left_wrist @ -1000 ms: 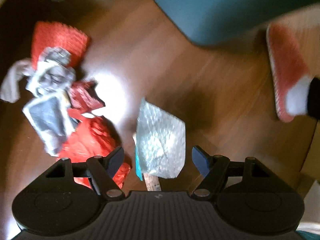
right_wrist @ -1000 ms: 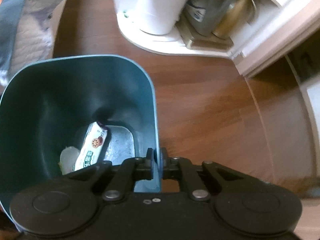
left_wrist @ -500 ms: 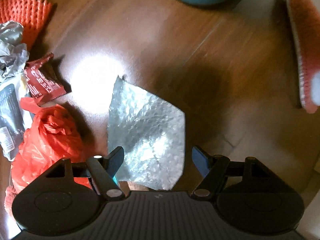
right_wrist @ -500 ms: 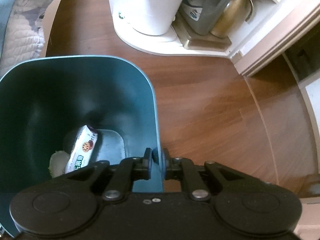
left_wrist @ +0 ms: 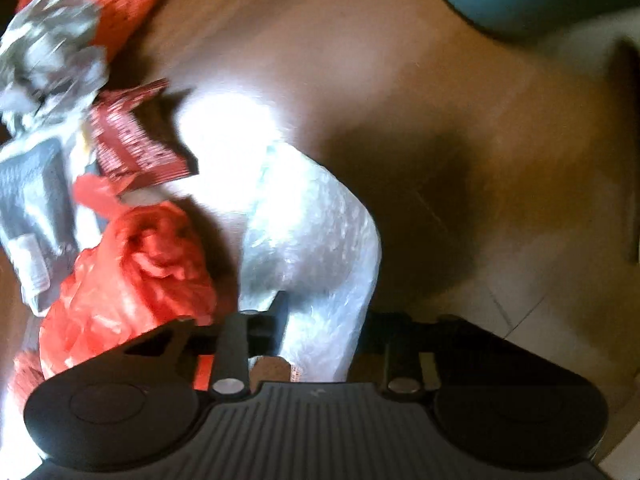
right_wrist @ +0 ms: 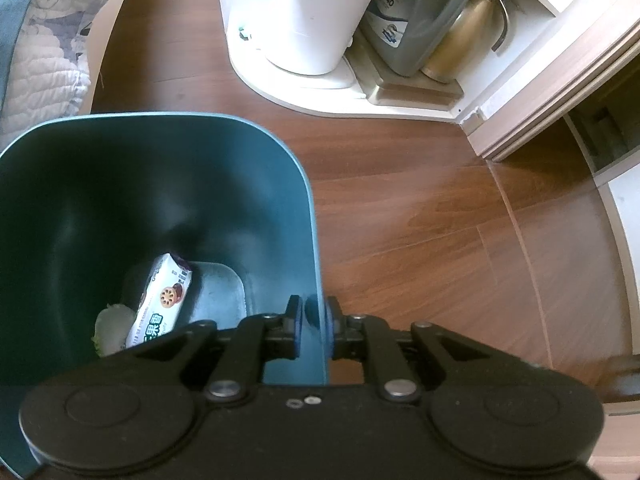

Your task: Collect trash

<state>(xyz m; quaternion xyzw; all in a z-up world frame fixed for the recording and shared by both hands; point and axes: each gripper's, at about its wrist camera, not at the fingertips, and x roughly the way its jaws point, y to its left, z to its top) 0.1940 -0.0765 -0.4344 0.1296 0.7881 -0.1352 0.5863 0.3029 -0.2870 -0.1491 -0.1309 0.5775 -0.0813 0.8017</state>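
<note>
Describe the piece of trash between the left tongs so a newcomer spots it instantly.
On the wood floor, right of the red trash pile, a crinkled silver foil bag sits between the closing left tongs. It is the only shiny silver piece; its neighbours are red or grey.

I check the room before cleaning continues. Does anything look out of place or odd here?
Yes. Litter lies on the wooden floor: a red plastic bag, a red wrapper, crumpled grey paper. The left gripper jaws are closing on a silver foil bag.
</note>
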